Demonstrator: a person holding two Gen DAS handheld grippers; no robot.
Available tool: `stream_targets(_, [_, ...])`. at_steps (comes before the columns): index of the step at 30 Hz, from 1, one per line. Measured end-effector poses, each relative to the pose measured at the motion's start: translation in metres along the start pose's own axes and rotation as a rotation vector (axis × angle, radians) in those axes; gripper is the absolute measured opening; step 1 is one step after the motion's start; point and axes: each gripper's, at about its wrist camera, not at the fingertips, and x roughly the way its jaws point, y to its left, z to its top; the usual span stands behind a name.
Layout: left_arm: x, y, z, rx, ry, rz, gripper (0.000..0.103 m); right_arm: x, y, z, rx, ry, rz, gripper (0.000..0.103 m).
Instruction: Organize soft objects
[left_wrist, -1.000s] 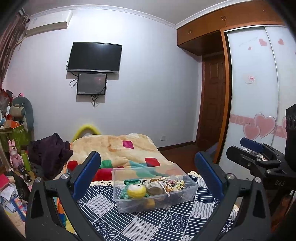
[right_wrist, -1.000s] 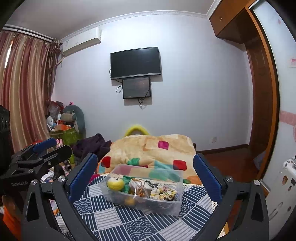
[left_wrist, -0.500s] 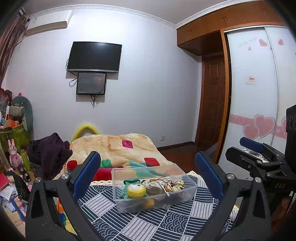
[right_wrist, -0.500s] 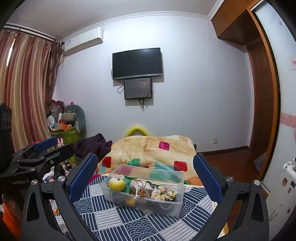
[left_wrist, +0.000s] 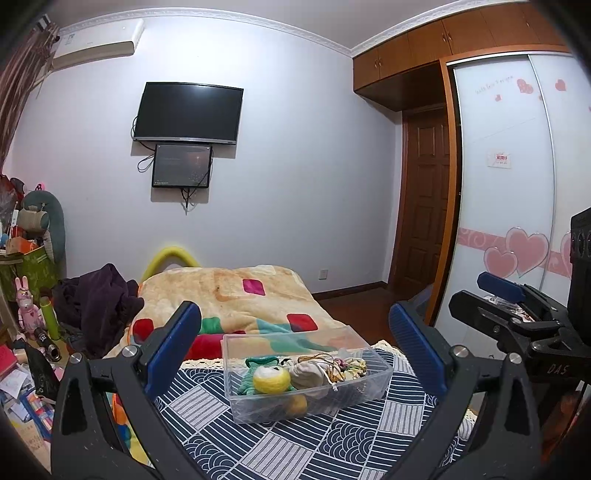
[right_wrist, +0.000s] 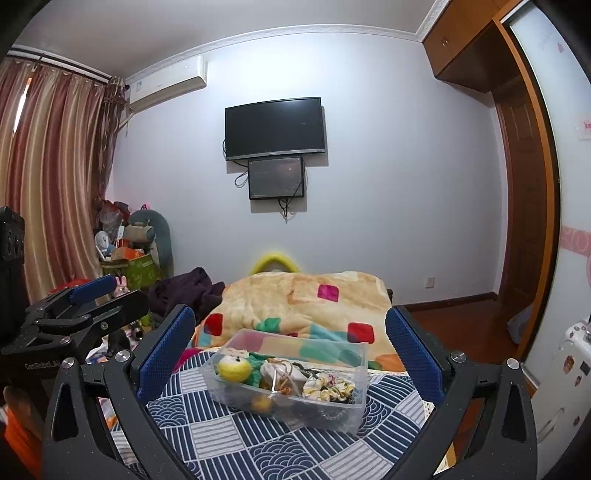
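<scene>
A clear plastic box (left_wrist: 380, 380) (right_wrist: 354, 410) stands on a blue patterned cloth (left_wrist: 295, 443) (right_wrist: 258, 439). In it lie a yellow yarn ball (left_wrist: 271, 379) (right_wrist: 233, 369), a green knitted toy (left_wrist: 258, 362), a beige drawstring pouch (left_wrist: 310, 373) (right_wrist: 275, 369) and a floral scrunchie (right_wrist: 327, 387). My left gripper (left_wrist: 295, 350) is open and empty, held back from the box. My right gripper (right_wrist: 290, 350) is open and empty, also held back from it. Each gripper shows at the edge of the other's view.
Behind the cloth lies a bed with an orange patchwork blanket (left_wrist: 236, 295) and dark clothes (left_wrist: 99, 299). Clutter and toys stand at the left (left_wrist: 26, 266). A wardrobe with hearts (left_wrist: 517, 221) and a door (left_wrist: 424, 206) are at the right.
Both grippers have barely shifted; the right view has drifted slightly. Both stay open and the box's contents have not moved.
</scene>
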Motion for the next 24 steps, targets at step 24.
stream_targets(24, [-0.0012,-0.0039,0.0008,-0.011,0.01,-0.003,0.103,0.0004,0.0008,0.0008,-0.006,-0.006,-0.008,0.103])
